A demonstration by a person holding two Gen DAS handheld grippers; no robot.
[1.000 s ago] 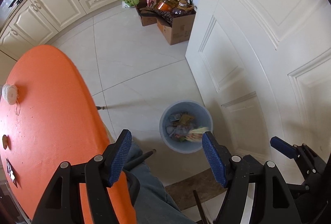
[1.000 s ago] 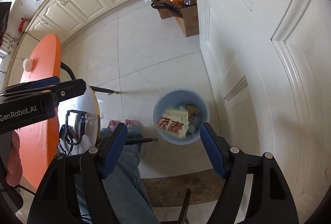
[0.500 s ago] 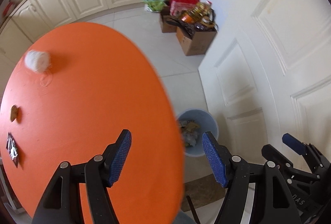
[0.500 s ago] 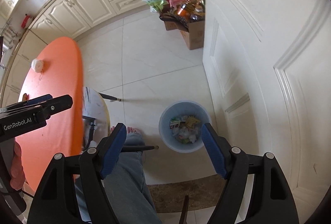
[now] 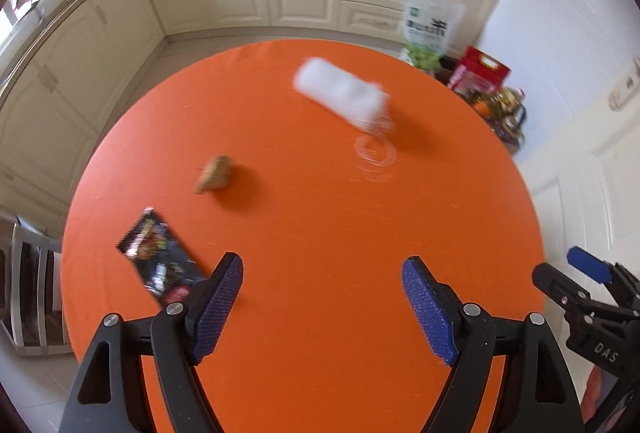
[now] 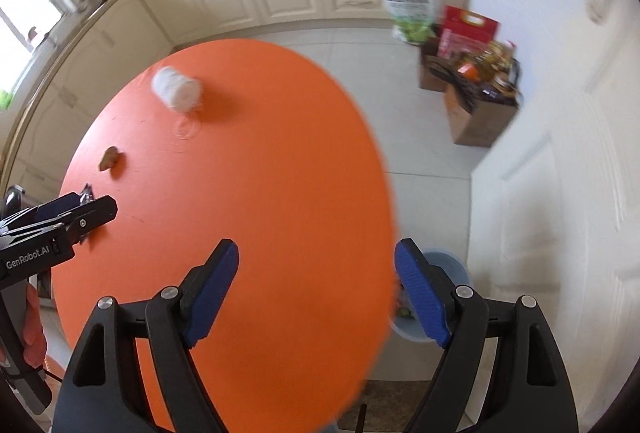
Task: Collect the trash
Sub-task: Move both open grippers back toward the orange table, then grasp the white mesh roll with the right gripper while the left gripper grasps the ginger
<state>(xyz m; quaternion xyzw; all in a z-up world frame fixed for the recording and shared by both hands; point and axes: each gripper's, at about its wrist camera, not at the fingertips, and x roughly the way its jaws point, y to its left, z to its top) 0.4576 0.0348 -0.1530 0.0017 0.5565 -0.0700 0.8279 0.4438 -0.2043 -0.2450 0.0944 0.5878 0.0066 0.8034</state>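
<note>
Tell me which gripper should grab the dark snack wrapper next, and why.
Left. The left gripper is open and empty, with the dark snack wrapper right beside its left finger on the orange table. The right gripper, also open, hangs over the table's far side near the blue bin.

On the surface (image 5: 320, 233), a wrapper (image 5: 158, 259) lies just left of the left tongs (image 5: 322, 307). Ahead lie a scrap (image 5: 214, 173) and, farther right, a wad (image 5: 340, 95). A bin (image 6: 452, 273) sits behind the right tongs (image 6: 316, 297).

White tissue wad (image 5: 340, 95) near table's far edge; brown scrap (image 5: 214, 174) toward left; dark wrapper (image 5: 158, 257) flat at left edge; bin (image 6: 448, 269) on floor, holding trash.
</note>
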